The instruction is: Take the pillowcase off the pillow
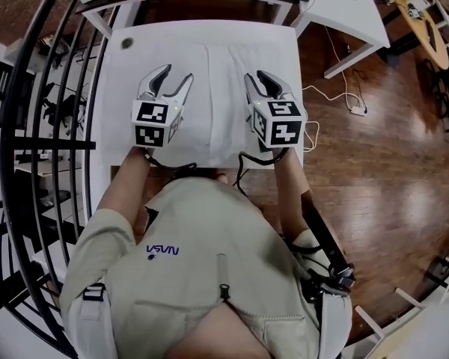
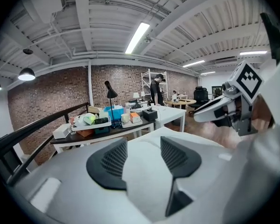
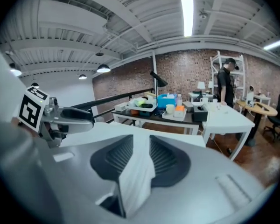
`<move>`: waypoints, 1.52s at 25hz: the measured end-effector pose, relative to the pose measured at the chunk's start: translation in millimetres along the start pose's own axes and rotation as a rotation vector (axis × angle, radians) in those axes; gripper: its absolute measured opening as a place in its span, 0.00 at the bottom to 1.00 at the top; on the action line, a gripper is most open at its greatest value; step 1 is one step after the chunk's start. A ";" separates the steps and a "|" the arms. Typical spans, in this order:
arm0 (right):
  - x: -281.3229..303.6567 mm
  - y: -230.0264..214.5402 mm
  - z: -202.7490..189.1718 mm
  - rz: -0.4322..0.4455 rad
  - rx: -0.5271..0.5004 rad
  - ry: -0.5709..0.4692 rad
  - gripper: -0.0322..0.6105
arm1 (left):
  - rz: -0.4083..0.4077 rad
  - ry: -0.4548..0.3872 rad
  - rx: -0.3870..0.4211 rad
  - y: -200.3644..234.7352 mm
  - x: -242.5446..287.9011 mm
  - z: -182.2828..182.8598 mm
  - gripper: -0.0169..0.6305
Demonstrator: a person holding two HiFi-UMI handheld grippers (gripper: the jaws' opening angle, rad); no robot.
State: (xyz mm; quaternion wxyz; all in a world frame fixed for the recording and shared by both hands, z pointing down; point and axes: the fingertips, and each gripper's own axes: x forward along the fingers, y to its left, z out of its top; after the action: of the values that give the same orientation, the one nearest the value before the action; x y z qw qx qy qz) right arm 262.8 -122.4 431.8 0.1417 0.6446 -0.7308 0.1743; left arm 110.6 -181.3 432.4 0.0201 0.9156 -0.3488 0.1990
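A white pillow in its pillowcase (image 1: pixel 209 107) lies flat on the white table (image 1: pixel 131 66) in front of me. Both grippers hover over its near half, side by side. My left gripper (image 1: pixel 176 75) stands open over the left part; in the left gripper view (image 2: pixel 143 141) only the white cloth surface shows past the parted pads. My right gripper (image 1: pixel 256 75) is over the right part. In the right gripper view (image 3: pixel 141 138) a raised fold of the pillowcase (image 3: pixel 136 171) stands between its parted jaws and spreads loosely toward the camera.
A black railing (image 1: pixel 52 88) runs along the table's left side. A cluttered side table (image 3: pixel 168 111) stands behind the far edge, with a white desk (image 1: pixel 344 13) to the right. A cable (image 1: pixel 344 103) lies on the wooden floor. A person (image 2: pixel 156 90) stands far back.
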 end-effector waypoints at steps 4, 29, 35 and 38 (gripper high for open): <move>43.3 -13.1 18.3 0.008 -0.017 0.048 0.23 | -0.029 0.040 0.019 15.8 35.4 4.6 0.44; 186.8 -12.4 -63.1 0.053 -0.114 0.557 0.14 | -0.346 0.443 0.204 -10.0 92.3 -89.7 0.06; 155.4 -25.7 -14.8 -0.047 -0.221 0.395 0.08 | -0.264 0.269 0.182 -4.2 39.5 -36.9 0.05; 135.7 -37.6 -0.7 -0.102 -0.229 0.341 0.08 | -0.239 0.185 0.192 -0.3 8.3 -7.7 0.05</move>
State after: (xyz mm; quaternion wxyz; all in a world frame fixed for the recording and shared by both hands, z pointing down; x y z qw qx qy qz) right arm 282.6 -247.3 493.8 0.3445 0.6216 -0.6776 0.1891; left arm 113.6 -184.9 442.7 -0.0121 0.9260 -0.2135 0.3110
